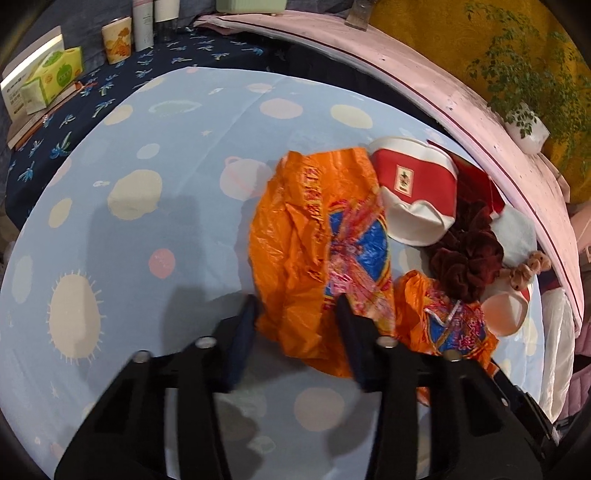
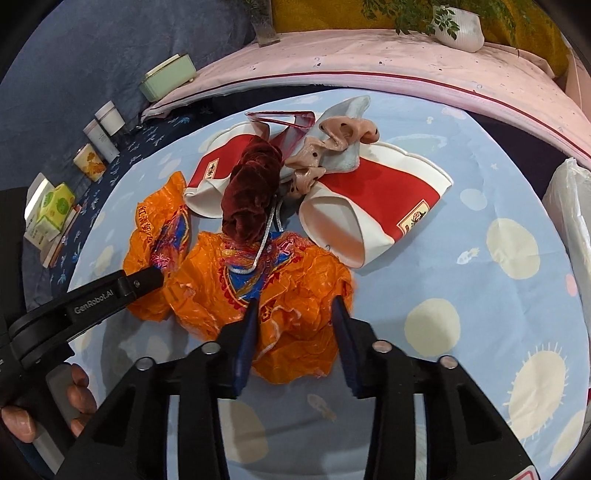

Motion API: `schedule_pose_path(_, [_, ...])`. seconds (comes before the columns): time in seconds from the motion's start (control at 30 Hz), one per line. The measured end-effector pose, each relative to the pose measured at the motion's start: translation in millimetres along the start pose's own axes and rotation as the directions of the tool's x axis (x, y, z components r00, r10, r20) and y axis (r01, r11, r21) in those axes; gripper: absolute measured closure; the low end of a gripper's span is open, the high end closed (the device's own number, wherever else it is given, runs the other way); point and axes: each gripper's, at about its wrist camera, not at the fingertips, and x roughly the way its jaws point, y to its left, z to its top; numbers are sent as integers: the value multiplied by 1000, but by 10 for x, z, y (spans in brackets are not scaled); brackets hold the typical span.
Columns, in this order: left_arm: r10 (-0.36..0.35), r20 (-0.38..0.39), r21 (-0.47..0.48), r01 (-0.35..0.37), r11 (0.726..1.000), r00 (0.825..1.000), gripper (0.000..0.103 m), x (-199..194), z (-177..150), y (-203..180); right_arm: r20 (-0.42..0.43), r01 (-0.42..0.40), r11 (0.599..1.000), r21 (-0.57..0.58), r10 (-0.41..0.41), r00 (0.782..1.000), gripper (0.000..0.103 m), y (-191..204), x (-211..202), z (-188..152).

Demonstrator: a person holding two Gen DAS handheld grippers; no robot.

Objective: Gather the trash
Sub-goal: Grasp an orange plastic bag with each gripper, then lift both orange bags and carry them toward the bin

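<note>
Two crumpled orange plastic bags lie on the light blue spotted cloth [image 1: 147,229]. My left gripper [image 1: 297,304] is shut on the near edge of the bigger orange bag [image 1: 314,236], which fills the gap between its fingers. In the right wrist view that left gripper [image 2: 153,278] bites the left orange bag [image 2: 159,236]. My right gripper [image 2: 295,306] is shut on the nearer orange bag [image 2: 288,288]. Behind them lie two flattened red-and-white paper cups [image 2: 388,199] [image 2: 208,177], a dark red velvet scrunchie [image 2: 255,184] and a pink dotted scrunchie [image 2: 332,136].
A tissue box [image 1: 55,74], a printed paper cup [image 1: 116,38] and white bottles [image 1: 143,22] stand on the dark blue cloth at the left. A pink ledge [image 2: 369,59] with a potted plant [image 2: 458,26] runs behind. A white plastic bag [image 2: 569,206] sits at the right. A hand [image 2: 81,391] holds the left gripper.
</note>
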Motion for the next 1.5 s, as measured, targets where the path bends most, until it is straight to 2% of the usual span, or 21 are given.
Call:
schedule_pose_path(0.07, [-4, -2, 3, 4, 1000, 1000, 81, -19, -45, -33, 5, 3, 1000, -13, -3, 1000, 79, 0, -26, -43])
schedule_pose_path(0.17, [-6, 4, 18, 6, 1000, 1000, 87, -72, -116, -97, 10, 9, 999, -40, -8, 1000, 82, 26, -90, -91])
schedule_pose_path(0.4, [-23, 21, 37, 22, 999, 1000, 89, -289, -238, -226, 39, -5, 1000, -29, 6, 999, 83, -69, -338, -160])
schedule_pose_path(0.6, [-48, 66, 72, 43, 997, 997, 89, -581, -292, -409, 91, -17, 1000, -11, 18, 996, 83, -180, -642, -164])
schedule_pose_path(0.9, [-122, 119, 156, 102, 982, 985, 91, -1008, -373, -870, 184, -13, 999, 32, 7, 983, 83, -449, -1114, -124])
schedule_pose_path(1.17, [-202, 141, 245, 164, 956, 969, 91, -1309, -417, -1477, 282, 21, 997, 79, -43, 958, 83, -808, -1541, -42])
schedule_pose_path(1.5, [-294, 134, 374, 226, 900, 947, 91, -1566, -504, -2345, 368, 52, 981, 189, -120, 922, 83, -1467, -2007, -6])
